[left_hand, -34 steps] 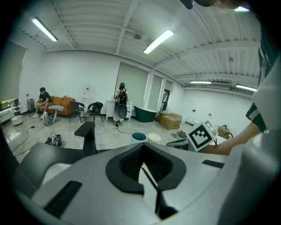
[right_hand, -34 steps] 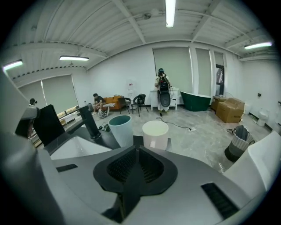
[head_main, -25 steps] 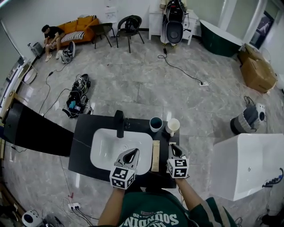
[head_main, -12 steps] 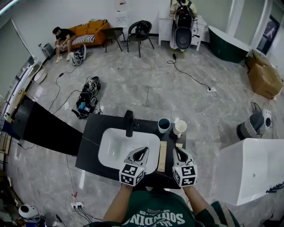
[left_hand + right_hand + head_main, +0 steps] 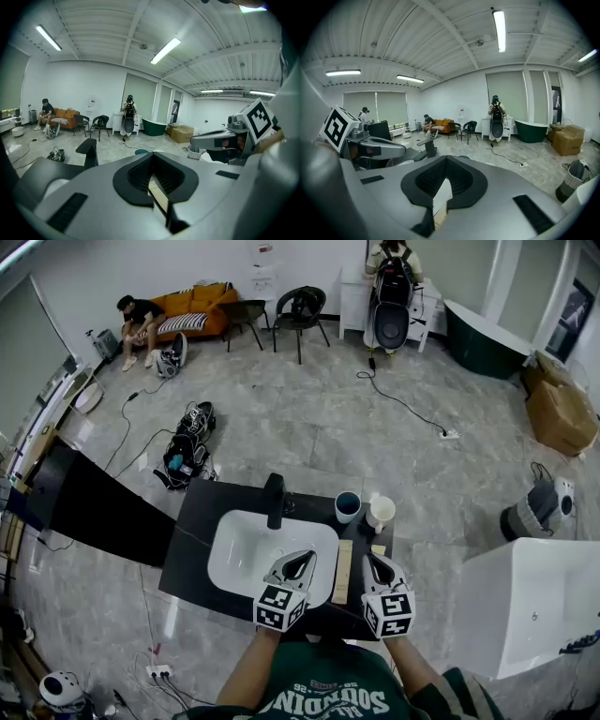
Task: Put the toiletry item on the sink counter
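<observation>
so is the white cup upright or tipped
Upright: the white cup stands on the counter, its round mouth facing up.

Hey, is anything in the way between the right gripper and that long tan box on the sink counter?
Nothing visible. The box lies flat on the counter just left of the right gripper, with only bare counter between. The teal cup and white cup stand farther back.

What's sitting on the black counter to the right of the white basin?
A teal cup, a white cup and a long tan box. The right gripper hides whatever lies beneath it.
</observation>
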`<state>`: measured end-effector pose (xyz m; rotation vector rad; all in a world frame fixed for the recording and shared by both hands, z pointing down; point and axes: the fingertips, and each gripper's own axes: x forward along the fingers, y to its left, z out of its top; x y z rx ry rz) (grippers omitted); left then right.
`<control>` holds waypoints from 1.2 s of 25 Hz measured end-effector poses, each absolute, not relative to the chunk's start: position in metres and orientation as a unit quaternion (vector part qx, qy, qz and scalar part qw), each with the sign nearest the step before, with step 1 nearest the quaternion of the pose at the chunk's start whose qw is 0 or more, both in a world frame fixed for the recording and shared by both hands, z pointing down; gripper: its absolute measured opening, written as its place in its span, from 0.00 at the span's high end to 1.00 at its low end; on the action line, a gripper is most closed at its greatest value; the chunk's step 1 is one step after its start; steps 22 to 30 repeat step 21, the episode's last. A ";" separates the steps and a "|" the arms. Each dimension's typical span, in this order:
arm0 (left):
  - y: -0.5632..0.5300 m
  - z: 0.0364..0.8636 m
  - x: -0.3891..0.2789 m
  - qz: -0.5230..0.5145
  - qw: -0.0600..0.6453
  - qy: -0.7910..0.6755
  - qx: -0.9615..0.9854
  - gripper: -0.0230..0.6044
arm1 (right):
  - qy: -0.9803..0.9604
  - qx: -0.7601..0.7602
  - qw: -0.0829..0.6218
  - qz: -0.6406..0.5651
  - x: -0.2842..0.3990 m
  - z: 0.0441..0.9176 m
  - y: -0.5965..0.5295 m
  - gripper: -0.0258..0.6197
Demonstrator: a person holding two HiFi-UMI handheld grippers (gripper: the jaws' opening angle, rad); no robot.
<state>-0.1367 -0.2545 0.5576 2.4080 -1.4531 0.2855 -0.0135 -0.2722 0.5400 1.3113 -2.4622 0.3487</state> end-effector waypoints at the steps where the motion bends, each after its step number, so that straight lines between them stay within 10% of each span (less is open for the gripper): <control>1: -0.255 0.558 -0.137 0.100 0.157 -0.508 0.841 0.95 | -0.865 0.459 0.164 0.122 -0.014 0.540 -0.272 0.90; 30: -0.250 0.565 -0.137 0.099 0.163 -0.511 0.838 0.95 | -0.860 0.466 0.165 0.129 -0.001 0.546 -0.268 0.90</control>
